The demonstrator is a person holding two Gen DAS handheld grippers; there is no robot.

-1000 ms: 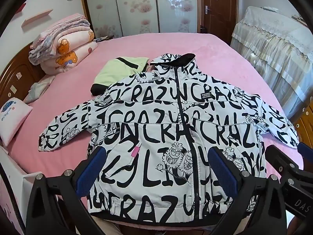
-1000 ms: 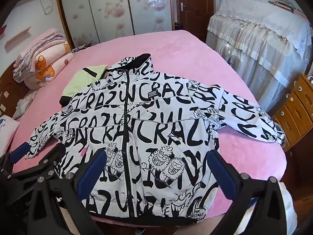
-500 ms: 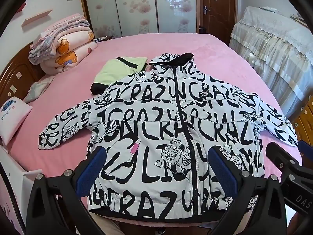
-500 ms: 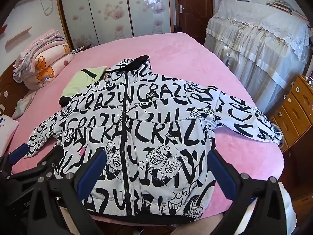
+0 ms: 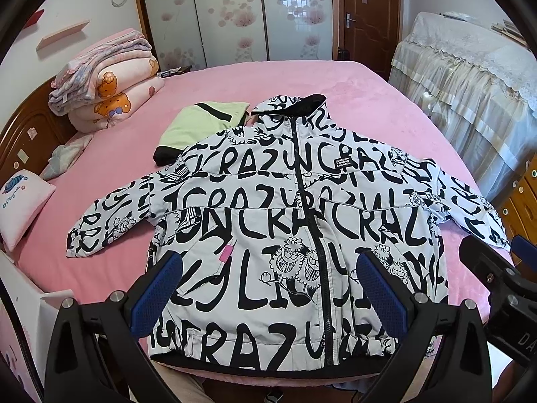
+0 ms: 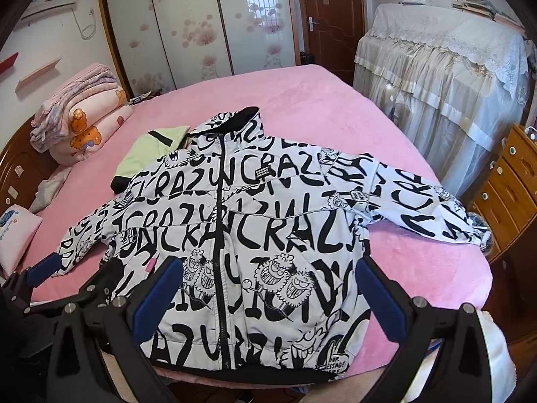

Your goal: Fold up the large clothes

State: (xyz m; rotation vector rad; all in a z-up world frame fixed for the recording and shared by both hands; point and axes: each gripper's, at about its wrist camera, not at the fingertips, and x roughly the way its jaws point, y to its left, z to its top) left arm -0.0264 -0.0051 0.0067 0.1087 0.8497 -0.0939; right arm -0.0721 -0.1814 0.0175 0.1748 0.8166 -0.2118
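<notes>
A white jacket with black lettering (image 5: 285, 228) (image 6: 255, 235) lies face up on the pink bed (image 5: 369, 107) (image 6: 302, 94), zipped, both sleeves spread out, hem at the near edge. My left gripper (image 5: 268, 288) hovers open above the hem's left half, its blue pads wide apart and holding nothing. My right gripper (image 6: 268, 292) hangs open above the hem's right half, also with nothing in it. Each gripper shows at the edge of the other's view.
A folded pale green garment (image 5: 201, 124) (image 6: 151, 154) lies under the jacket's left shoulder. Folded quilts (image 5: 104, 80) and a small pillow (image 5: 23, 201) sit at the left. A lace-covered piece of furniture (image 6: 453, 77) and wooden drawers (image 6: 510, 184) stand to the right.
Both views have shifted slightly, so the jacket sits a little lower and closer in the frames. The jacket has not moved and both grippers stay open.
</notes>
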